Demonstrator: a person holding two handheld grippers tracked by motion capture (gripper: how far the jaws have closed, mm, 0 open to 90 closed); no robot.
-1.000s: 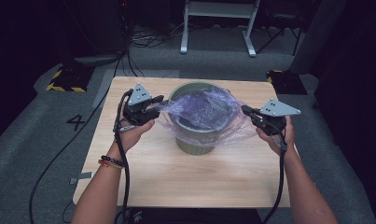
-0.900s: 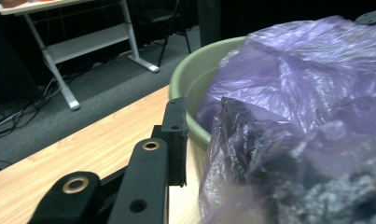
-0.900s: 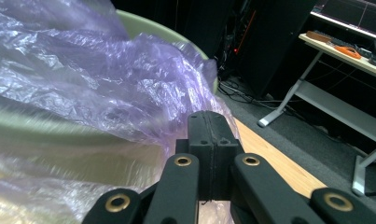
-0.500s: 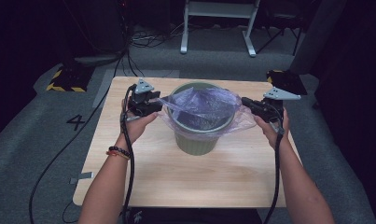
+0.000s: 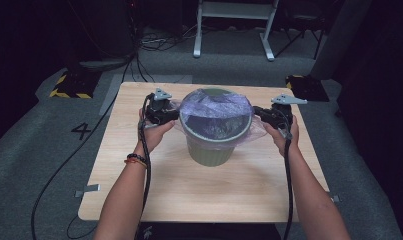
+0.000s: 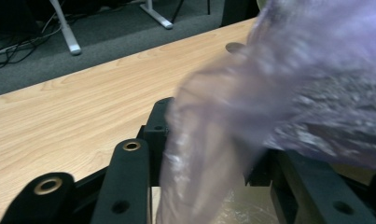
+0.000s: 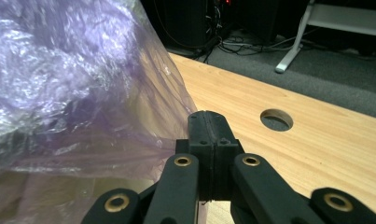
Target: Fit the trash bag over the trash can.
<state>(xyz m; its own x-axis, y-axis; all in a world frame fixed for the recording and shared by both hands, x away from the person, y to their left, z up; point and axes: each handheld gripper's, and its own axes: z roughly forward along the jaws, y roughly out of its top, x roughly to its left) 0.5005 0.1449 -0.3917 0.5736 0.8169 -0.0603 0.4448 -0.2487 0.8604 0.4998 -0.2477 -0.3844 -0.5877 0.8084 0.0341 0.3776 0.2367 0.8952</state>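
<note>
On the wooden table [image 5: 139, 200], the green bin [image 5: 211, 152] stands between my hands. The purple plastic liner [image 5: 216, 112] stretches over its rim. My right gripper [image 7: 209, 133] pinches its right edge; my left gripper [image 6: 209, 154], just opening, straddles the left fold.

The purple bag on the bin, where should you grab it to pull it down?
Grip the purple bag by its loose skirt that flares just below the green bin's rim, coming in level from the side. There the film hangs free and thin, as where the right tool pinches it.
</note>
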